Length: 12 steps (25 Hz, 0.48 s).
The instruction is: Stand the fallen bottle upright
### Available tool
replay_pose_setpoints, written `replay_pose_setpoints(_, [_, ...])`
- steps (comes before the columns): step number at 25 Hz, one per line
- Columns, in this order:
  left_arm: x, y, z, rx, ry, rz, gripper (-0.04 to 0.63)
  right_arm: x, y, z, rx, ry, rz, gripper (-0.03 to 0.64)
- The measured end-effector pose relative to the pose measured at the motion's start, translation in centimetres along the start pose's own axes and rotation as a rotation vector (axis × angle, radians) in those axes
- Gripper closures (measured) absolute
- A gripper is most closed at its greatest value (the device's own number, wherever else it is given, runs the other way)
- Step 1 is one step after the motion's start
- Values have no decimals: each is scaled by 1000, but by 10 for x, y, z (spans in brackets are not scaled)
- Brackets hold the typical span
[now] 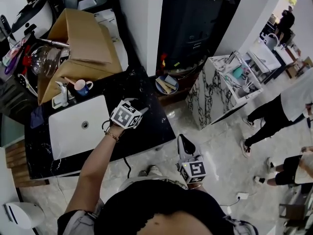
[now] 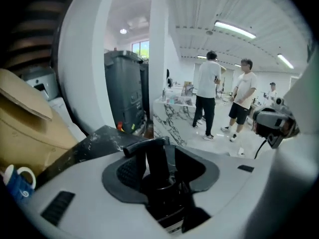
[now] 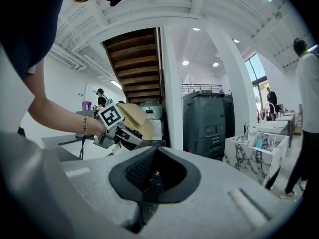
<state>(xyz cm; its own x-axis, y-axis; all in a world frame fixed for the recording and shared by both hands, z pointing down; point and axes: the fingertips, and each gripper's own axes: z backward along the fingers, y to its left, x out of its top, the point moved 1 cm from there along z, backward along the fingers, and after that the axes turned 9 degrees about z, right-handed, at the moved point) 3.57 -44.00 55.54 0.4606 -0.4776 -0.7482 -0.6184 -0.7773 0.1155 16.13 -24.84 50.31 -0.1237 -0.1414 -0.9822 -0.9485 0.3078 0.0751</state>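
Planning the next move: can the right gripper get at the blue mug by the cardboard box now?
Probably not directly: the right gripper hangs beyond the counter, and the left gripper, holding the bottle, crosses its path to the mug.

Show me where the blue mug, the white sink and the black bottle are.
blue mug (image 1: 84, 88), head view, on its outer wall.
white sink (image 1: 68, 131), head view, on the bare basin floor.
black bottle (image 2: 156, 162), left gripper view, on its neck.
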Motion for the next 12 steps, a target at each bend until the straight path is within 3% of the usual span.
replay_pose_setpoints(4, [4, 3, 20, 102, -231, -37, 413, 0, 5, -3, 23, 0, 5, 612])
replay_pose_setpoints(8, [0, 8, 41, 176, -462, 47, 413, -1, 10, -5, 36, 0, 8, 612])
replay_pose_setpoints(12, [-6, 2, 51, 248, -596, 66, 413, -2, 12, -4, 45, 9, 10, 612])
